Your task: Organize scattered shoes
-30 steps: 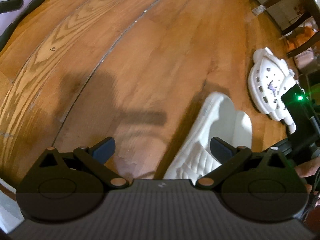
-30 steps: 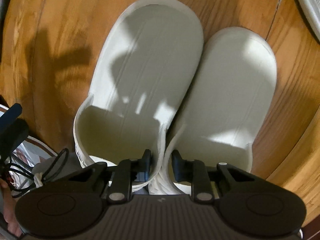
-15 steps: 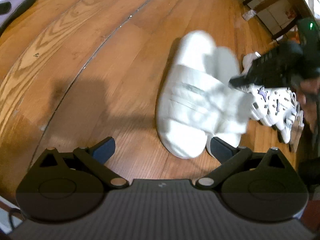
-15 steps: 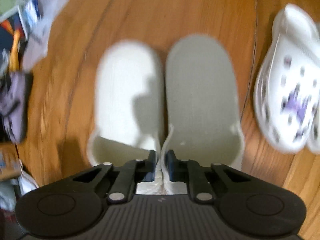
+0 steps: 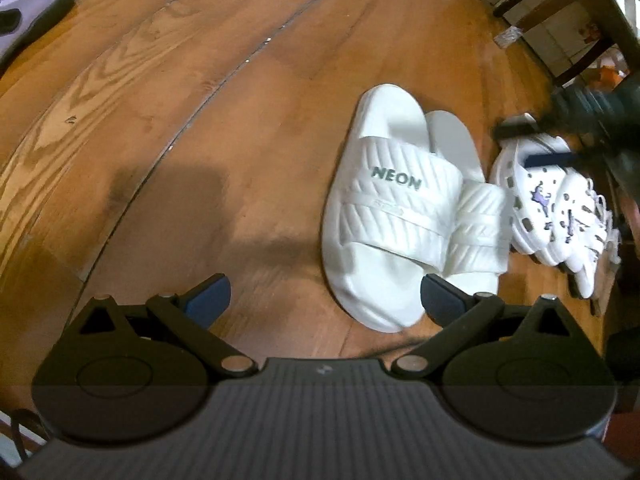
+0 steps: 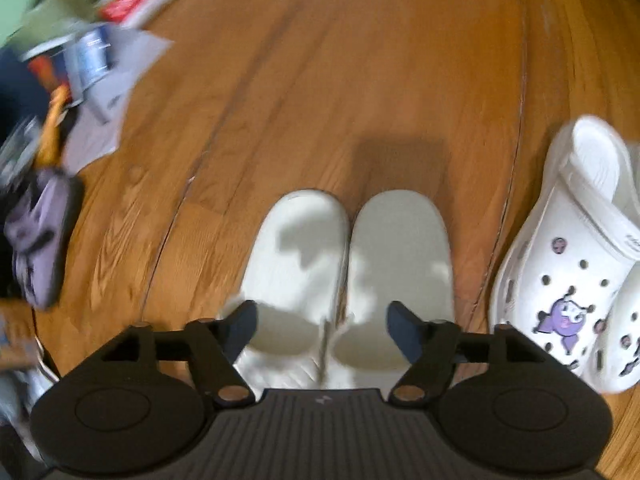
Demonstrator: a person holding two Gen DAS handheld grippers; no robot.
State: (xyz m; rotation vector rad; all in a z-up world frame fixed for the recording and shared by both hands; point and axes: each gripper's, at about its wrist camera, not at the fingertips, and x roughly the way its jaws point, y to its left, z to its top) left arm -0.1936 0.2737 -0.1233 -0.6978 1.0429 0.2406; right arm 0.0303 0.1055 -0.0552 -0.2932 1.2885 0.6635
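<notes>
The two white NEON slides (image 6: 348, 276) are sitting side by side on the wood floor (image 6: 320, 100) at the bottom middle, next to the white clogs (image 6: 576, 264), while the right gripper (image 6: 322, 322) and left gripper (image 5: 324, 296) are both hanging spread wide and holding nothing, so the purple shoe (image 6: 36, 236) at the left edge is looking like the one to grab.

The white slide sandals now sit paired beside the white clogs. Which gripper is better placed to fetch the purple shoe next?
Probably left. The left gripper is open and holds nothing, with the purple black-soled shoe on its left. The right gripper hangs open over the white slide sandals.
</notes>
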